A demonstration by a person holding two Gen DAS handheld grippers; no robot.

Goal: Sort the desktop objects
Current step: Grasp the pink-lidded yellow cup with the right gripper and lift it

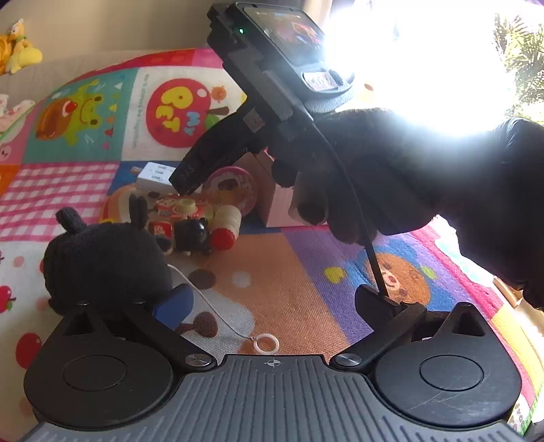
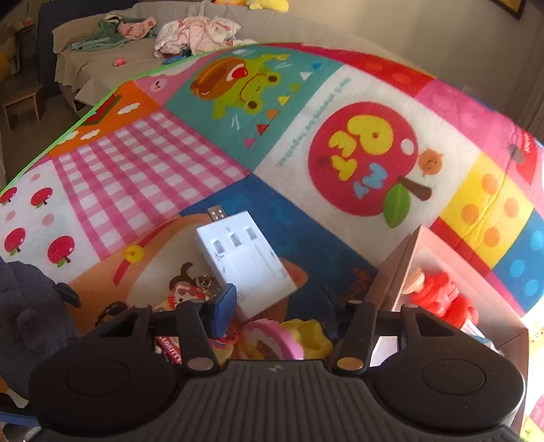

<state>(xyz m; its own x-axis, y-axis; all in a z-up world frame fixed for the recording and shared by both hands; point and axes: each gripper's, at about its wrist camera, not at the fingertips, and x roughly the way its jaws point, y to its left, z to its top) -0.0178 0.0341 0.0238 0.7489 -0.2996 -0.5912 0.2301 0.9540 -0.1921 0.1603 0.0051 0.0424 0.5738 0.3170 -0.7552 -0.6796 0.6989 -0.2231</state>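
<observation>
Window glare (image 1: 425, 64) washes out the upper right; the box (image 2: 452, 272) runs behind the right tool.

A patchwork play mat (image 2: 163, 163) covers the surface, printed in bright panels: pink gingham, a teal square with a green frog, a white square with a red apple, and a yellow strip with orange dots. Beyond its far edge stands a beige sofa (image 2: 88, 64) strewn with crumpled clothes (image 2: 197, 34) in pink, white and green. Yellow plush toys (image 1: 17, 47) lie on its back. A plain beige wall (image 2: 425, 30) rises behind it. At the left, a small wooden stool (image 2: 20, 102) stands on a dim floor. In the left wrist view, hard white light from a window (image 1: 425, 61) washes out the upper right, with green foliage (image 1: 523, 61) at its edge.
</observation>
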